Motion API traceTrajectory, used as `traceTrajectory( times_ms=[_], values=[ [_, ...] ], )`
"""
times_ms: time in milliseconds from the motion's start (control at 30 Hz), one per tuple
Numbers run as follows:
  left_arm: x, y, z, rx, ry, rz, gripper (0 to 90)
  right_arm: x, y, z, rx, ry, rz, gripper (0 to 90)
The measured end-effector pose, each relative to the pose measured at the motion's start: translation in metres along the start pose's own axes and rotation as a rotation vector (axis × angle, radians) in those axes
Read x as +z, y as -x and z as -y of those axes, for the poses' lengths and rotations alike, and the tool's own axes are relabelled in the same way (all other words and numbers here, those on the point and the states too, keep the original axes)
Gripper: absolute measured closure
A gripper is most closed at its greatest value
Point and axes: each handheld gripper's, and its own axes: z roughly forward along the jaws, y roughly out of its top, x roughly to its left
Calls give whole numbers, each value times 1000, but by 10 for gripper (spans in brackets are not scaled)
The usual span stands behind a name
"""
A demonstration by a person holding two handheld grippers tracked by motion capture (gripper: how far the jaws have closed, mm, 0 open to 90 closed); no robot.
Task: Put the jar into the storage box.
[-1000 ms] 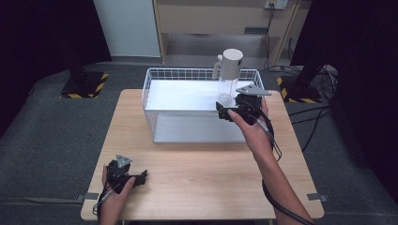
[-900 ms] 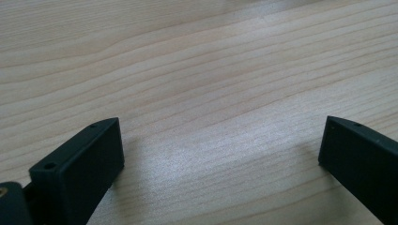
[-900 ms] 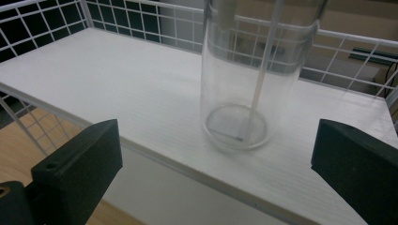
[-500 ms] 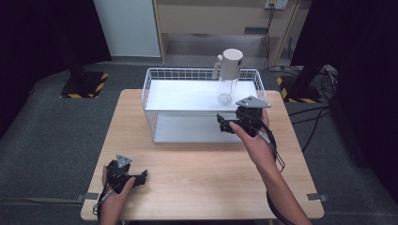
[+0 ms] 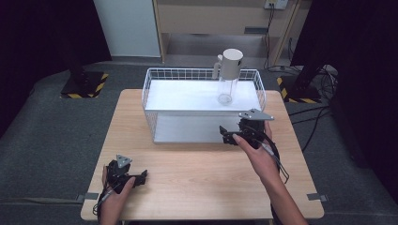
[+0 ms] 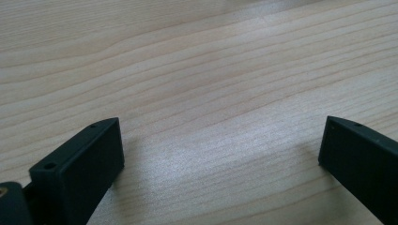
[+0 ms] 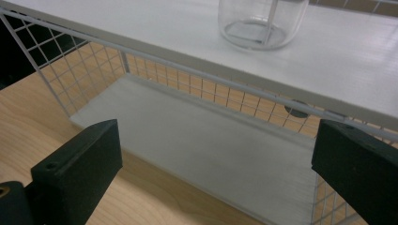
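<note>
Now the clear glass pitcher with the white lid point(image 5: 228, 77) stands on the white wire shelf rack point(image 5: 155, 75), placed; right gripper point(image 5: 227, 135) empty, jaws spread, just before the rack; left gripper point(image 5: 140, 177) rests open on the wooden table point(image 5: 197, 173).

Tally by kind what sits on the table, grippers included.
Wire basket rack: 1
Clear pitcher with white lid: 1
Grippers: 2, left gripper and right gripper, both open and empty
Total: 4

wire basket point(image 5: 152, 108) ahead, bare tabletop point(image 5: 197, 168) behind
</note>
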Motion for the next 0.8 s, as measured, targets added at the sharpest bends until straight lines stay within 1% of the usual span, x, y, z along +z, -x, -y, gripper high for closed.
traceTrajectory(
  times_ms=[100, 400, 800],
  values=[
    [0, 0, 0, 0, 0, 0, 0, -2, 0, 6, -1, -8, -7, 22],
    [0, 0, 0, 0, 0, 0, 0, -4, 0, 22, 25, -27, -11, 22],
    [0, 0, 0, 0, 0, 0, 0, 1, -3, 42, 34, -64, -21, 23]
  ],
)
